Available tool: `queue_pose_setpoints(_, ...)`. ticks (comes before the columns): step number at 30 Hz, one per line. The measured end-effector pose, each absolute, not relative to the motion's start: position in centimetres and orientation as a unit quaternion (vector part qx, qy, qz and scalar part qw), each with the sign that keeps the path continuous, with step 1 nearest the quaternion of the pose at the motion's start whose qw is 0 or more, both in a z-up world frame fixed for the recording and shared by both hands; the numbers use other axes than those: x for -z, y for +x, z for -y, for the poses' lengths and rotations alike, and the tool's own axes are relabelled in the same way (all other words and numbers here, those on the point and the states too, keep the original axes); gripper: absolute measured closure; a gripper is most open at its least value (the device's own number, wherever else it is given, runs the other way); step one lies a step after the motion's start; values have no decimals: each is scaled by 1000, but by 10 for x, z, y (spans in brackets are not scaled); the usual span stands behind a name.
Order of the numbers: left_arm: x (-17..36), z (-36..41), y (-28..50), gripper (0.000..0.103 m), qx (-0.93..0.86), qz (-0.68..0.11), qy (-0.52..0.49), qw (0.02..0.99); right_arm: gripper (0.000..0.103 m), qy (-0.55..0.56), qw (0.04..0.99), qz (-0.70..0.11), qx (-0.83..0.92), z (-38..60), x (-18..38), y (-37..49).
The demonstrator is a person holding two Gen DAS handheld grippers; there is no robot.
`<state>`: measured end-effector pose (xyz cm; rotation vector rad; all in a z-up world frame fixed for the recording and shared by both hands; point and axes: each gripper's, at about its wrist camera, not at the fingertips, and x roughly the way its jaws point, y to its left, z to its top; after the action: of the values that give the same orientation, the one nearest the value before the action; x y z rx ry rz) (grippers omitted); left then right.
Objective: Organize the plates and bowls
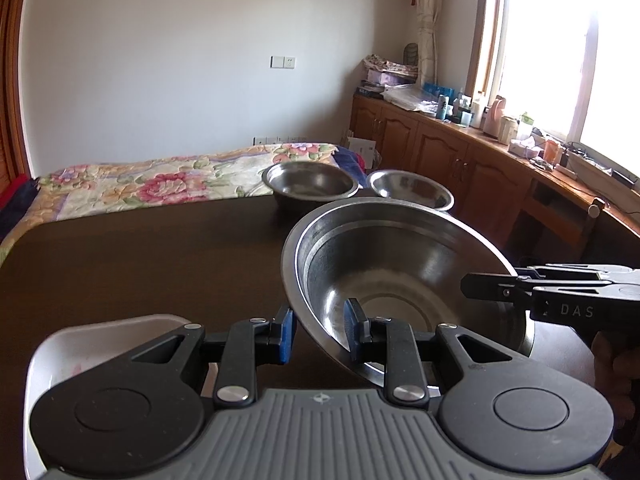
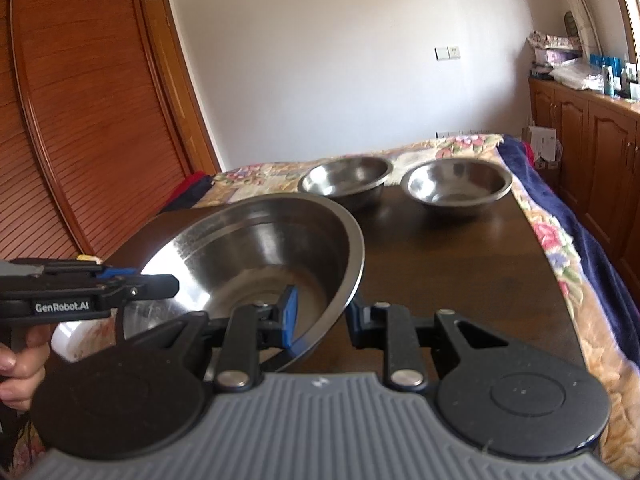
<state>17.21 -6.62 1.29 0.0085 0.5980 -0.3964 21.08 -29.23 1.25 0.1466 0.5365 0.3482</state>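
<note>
A large steel bowl point(image 1: 400, 264) point(image 2: 248, 248) hangs tilted above the near part of the dark table point(image 1: 140, 260), held from two sides. My left gripper point(image 1: 320, 332) is shut on its left rim, one blue pad outside the wall and one inside. My right gripper point(image 2: 322, 320) is shut on the opposite rim in the same way. Each gripper also shows side-on in the other's view, the right gripper point(image 1: 480, 286) and the left gripper point(image 2: 168, 284). Two smaller steel bowls point(image 1: 312, 184) point(image 1: 412, 190) stand side by side at the table's far edge, apart from each other.
A white dish point(image 1: 60, 352) point(image 2: 76, 340) lies on the table below the held bowl, partly hidden. A flowered bed point(image 1: 140, 184) lies beyond the table. Wooden cabinets point(image 1: 460, 160) with clutter line the right wall, and a wooden wardrobe point(image 2: 80, 120) stands left.
</note>
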Motion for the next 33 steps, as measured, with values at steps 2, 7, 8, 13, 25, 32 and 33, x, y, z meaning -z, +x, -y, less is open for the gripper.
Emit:
queue_pose_setpoints(2, -10, 64, 169, 49, 195, -296, 1, 935, 75, 73, 945, -269, -171, 291, -9, 208)
queue_pose_setpoints(7, -6, 59, 161, 49, 197, -302, -2, 933, 75, 79, 944, -271, -174, 288, -5, 198)
queue_pose_setpoints(8, -5, 58, 160, 49, 197, -304, -3, 932, 75, 80, 943, -270, -174, 288, -5, 197)
queue_pose_setpoints(13, 4, 57, 158, 49, 194, -315, -7, 929, 75, 71, 944, -271, -174, 281, -3, 190)
queue_pose_setpoints(25, 7, 54, 156, 49, 193, -318, -4, 928, 74, 77, 941, -278, -176, 280, 2, 188)
queue_pose_setpoints(32, 8, 54, 157, 49, 196, -320, -4, 927, 73, 74, 941, -277, -177, 279, 2, 187)
queue_pose_setpoints(33, 8, 54, 157, 49, 196, -320, -4, 927, 73, 74, 941, -277, -178, 279, 2, 188)
